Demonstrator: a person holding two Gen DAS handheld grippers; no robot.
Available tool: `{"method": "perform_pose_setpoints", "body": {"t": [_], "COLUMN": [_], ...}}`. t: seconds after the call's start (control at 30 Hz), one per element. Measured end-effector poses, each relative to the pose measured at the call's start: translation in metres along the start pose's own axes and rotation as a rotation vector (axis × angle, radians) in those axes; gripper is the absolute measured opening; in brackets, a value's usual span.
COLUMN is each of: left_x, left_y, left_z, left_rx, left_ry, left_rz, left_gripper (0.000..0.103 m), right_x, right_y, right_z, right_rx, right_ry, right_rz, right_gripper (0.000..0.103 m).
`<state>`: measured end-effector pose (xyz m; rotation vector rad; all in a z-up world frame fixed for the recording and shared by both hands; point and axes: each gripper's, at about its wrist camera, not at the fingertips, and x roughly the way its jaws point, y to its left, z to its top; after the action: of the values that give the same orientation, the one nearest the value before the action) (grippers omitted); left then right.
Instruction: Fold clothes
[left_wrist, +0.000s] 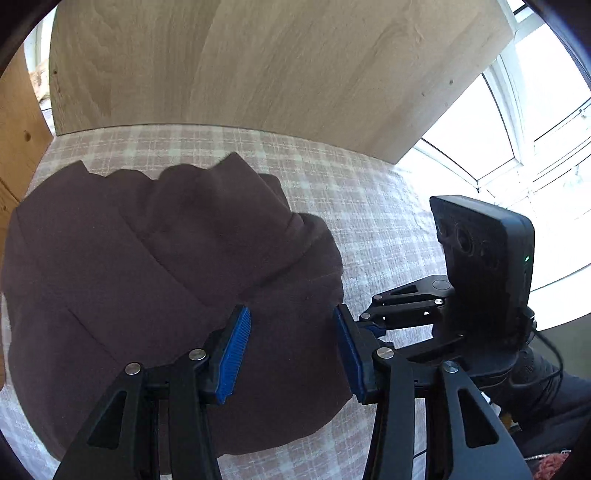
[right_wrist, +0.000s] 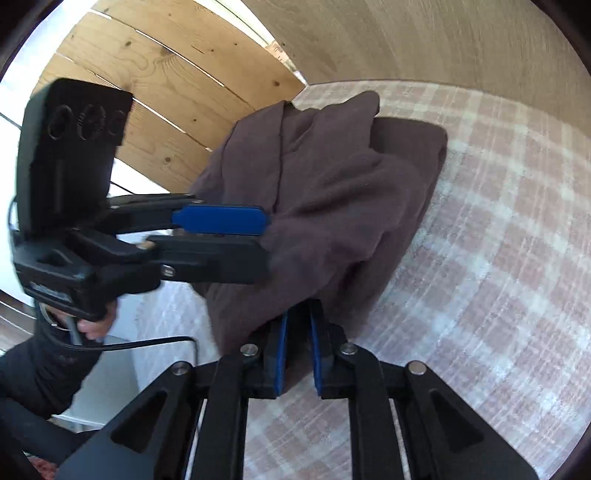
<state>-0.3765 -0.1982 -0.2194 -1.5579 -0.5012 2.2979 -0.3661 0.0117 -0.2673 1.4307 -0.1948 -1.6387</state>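
On the checked cloth (left_wrist: 369, 206) lies the brown garment (left_wrist: 166, 277), half folded, my left gripper (left_wrist: 291, 350) spread wide above it, my right gripper (right_wrist: 297, 354) clamping its near edge.

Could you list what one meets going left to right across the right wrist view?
Left gripper → brown garment → checked cloth.
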Motion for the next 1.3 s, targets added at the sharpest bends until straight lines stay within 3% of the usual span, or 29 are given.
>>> {"method": "perform_pose_setpoints", "body": {"t": [0.07, 0.13, 0.23, 0.37, 0.43, 0.47, 0.5, 0.53, 0.6, 0.67, 0.73, 0.83, 0.93, 1.0, 1.03, 1.1, 1.17, 1.2, 1.27, 1.3], "left_x": [0.0, 0.0, -0.009, 0.007, 0.015, 0.018, 0.02, 0.019, 0.01, -0.014, -0.046, -0.075, -0.073, -0.066, -0.066, -0.073, -0.087, -0.096, -0.101, -0.097], "left_y": [-0.006, -0.012, -0.026, -0.035, -0.033, -0.031, -0.03, -0.031, -0.032, -0.03, -0.017, 0.021, 0.067, 0.086, 0.086, 0.08, 0.073, 0.069, 0.063, 0.064], "left_z": [-0.007, -0.013, -0.025, -0.041, -0.046, -0.048, -0.051, -0.053, -0.057, -0.058, -0.06, -0.071, -0.086, -0.102, -0.106, -0.102, -0.093, -0.087, -0.064, -0.052], "left_rx": [0.024, 0.047, 0.086, 0.136, 0.135, 0.137, 0.138, 0.141, 0.144, 0.122, 0.111, 0.051, -0.05, -0.062, -0.052, -0.046, -0.038, -0.021, 0.015, 0.024], "left_ry": [-0.014, -0.029, -0.076, -0.051, -0.049, -0.059, -0.073, -0.085, -0.097, -0.12, -0.197, -0.257, -0.235, -0.255, -0.269, -0.25, -0.27, -0.303, -0.357, -0.371], "left_rz": [-0.001, -0.001, -0.024, 0.001, -0.002, -0.003, -0.005, -0.002, 0.0, -0.015, 0.069, 0.213, 0.259, 0.24, 0.236, 0.245, 0.212, 0.199, 0.231, 0.24], "left_gripper": [0.045, 0.045, 0.045, 0.047, 0.048, 0.048, 0.048, 0.048, 0.048, 0.048, 0.049, 0.049, 0.049, 0.047, 0.047, 0.047, 0.048, 0.049, 0.062, 0.062], "right_x": [-0.021, -0.051, -0.057, -0.058, -0.033, -0.015, -0.002, 0.008, 0.006, -0.008, -0.024, -0.033, -0.008, 0.014, 0.019, 0.011, -0.004, -0.012, -0.02, -0.017], "right_y": [-0.001, -0.007, -0.005, 0.0, 0.006, 0.006, 0.001, -0.006, -0.019, -0.01, 0.001, 0.017, 0.02, 0.009, -0.004, -0.015, -0.005, 0.001, 0.011, 0.015], "right_z": [-0.012, -0.016, 0.008, 0.044, 0.062, 0.07, 0.074, 0.075, 0.076, 0.074, 0.077, 0.087, 0.1, 0.107, 0.107, 0.106, 0.105, 0.104, 0.106, 0.108], "right_rx": [-0.013, 0.019, 0.002, -0.034, -0.049, -0.063, -0.069, -0.067, -0.004, -0.035, -0.053, -0.078, -0.105, -0.102, -0.072, -0.011, -0.028, -0.038, -0.051, -0.056], "right_ry": [-0.016, -0.086, -0.12, -0.145, -0.099, -0.065, -0.04, -0.018, -0.023, -0.04, -0.092, -0.154, -0.137, -0.108, -0.104, -0.118, -0.16, -0.196, -0.235, -0.224], "right_rz": [-0.089, -0.133, -0.133, -0.124, -0.098, -0.126, -0.167, -0.203, -0.158, -0.202, -0.215, -0.165, -0.228, -0.316, -0.302, -0.243, -0.282, -0.284, -0.233, -0.2], "right_gripper": [0.013, 0.013, 0.013, 0.013, 0.013, 0.013, 0.0, 0.0, 0.0, 0.0, 0.004, 0.005, 0.005, 0.0, 0.0, 0.0, 0.0, 0.005, 0.006, 0.006]}}
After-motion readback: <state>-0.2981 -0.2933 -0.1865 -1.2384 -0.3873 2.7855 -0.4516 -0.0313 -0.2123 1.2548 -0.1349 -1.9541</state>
